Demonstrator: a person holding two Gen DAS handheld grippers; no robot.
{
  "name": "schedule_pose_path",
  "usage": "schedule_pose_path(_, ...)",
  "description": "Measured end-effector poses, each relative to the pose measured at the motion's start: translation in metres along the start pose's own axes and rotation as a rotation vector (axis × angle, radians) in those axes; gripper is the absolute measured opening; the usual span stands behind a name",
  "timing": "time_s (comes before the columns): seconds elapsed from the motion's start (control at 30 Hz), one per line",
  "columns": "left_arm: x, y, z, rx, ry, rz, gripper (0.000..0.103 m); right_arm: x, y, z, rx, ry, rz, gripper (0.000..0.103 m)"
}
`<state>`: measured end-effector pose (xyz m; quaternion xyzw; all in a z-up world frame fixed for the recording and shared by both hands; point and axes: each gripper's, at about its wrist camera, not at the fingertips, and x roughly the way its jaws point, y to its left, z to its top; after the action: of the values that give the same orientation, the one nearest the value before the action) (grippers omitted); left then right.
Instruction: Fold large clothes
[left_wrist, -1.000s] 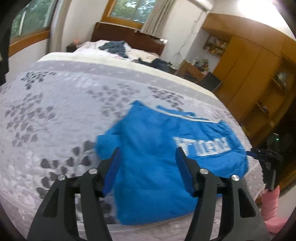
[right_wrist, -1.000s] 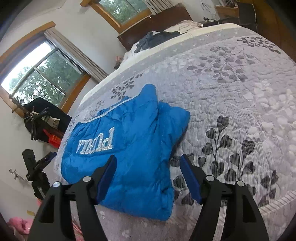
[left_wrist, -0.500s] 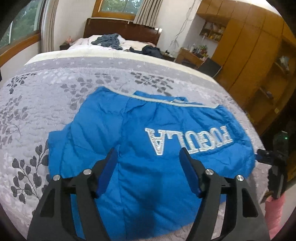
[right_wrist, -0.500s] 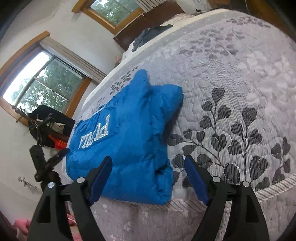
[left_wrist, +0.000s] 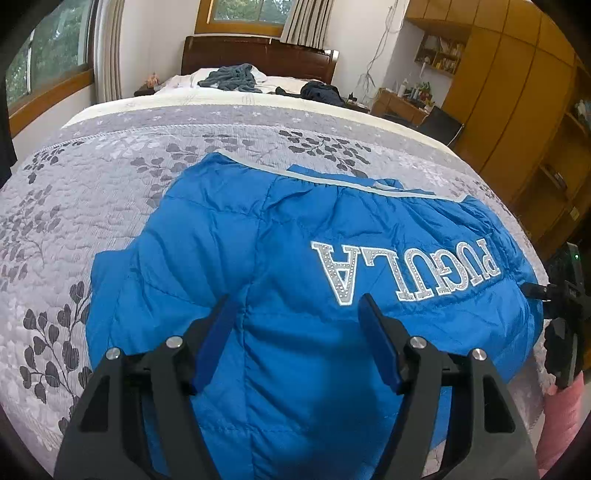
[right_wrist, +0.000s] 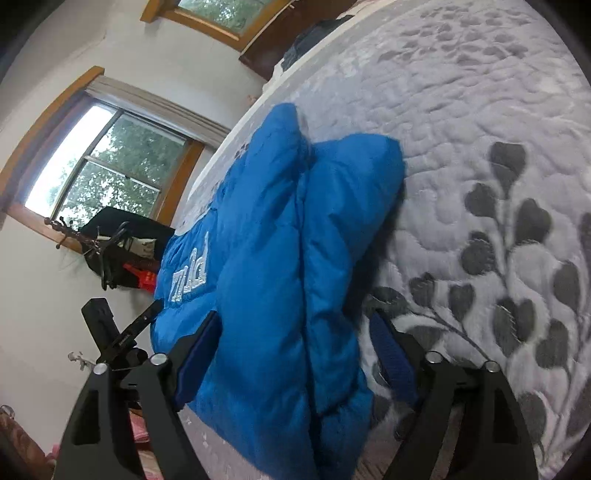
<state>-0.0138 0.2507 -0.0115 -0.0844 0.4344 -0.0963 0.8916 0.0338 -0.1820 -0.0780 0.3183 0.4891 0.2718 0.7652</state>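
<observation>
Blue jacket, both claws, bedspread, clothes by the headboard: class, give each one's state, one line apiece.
Blue jacket: lying on the bed, lettering up, partly folded.
Left claw: open, empty, above the jacket.
Right claw: open, straddling the jacket's edge.
Bedspread: spread flat.
Clothes by the headboard: unfolded heaps.

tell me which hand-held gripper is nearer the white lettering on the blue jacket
Left. The left hand-held gripper hovers open just below the lettering on the jacket. The right hand-held gripper is open at the jacket's sleeve end, farther from the lettering.
</observation>
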Motion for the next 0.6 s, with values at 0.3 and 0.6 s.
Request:
schedule_pose_path(0.3,-0.002,0.000,-0.004,0.005,-0.001,-0.003,0.068,-0.006,0.028,0.005,-0.064,0.001,-0.012,0.037)
schedule_pose_path(0.6,-0.004,0.002,-0.007,0.014,-0.006,-0.019,0.068,0.004,0.022,0.002,-0.012,0.018,-0.030,0.035)
